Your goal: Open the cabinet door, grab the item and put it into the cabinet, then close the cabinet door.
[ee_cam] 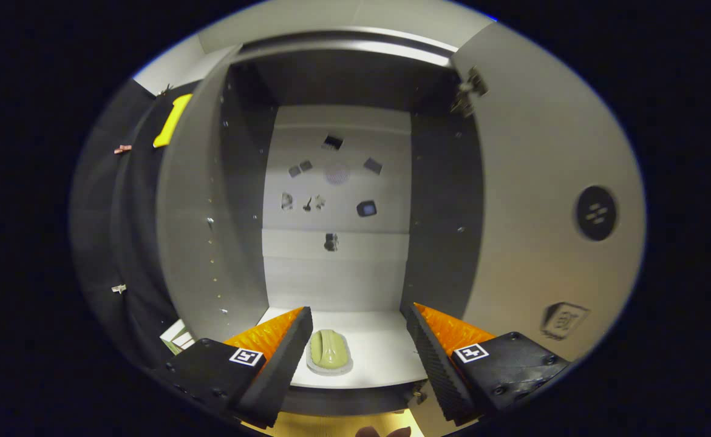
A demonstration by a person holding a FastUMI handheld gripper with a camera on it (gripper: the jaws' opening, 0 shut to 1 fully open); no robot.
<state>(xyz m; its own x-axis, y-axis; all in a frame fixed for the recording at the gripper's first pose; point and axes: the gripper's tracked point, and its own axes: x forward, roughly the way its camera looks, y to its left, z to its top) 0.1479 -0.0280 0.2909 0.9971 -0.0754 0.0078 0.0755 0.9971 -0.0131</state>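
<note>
Lying lengthwise between the spread tool (355, 321) fingers (untouched), green item (329, 350).

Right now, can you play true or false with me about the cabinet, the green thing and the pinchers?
1. The cabinet door is open. True.
2. The green item lies on the cabinet floor. True.
3. The gripper is squeezing the green item. False: its fingers are spread wide and the item lies between them, nearer the left one, with neither pressing on it.
4. The green item is stuck up high on the back wall. False: it lies low, at the front of the floor.
5. The door has a dark round spot on it. True.
</note>
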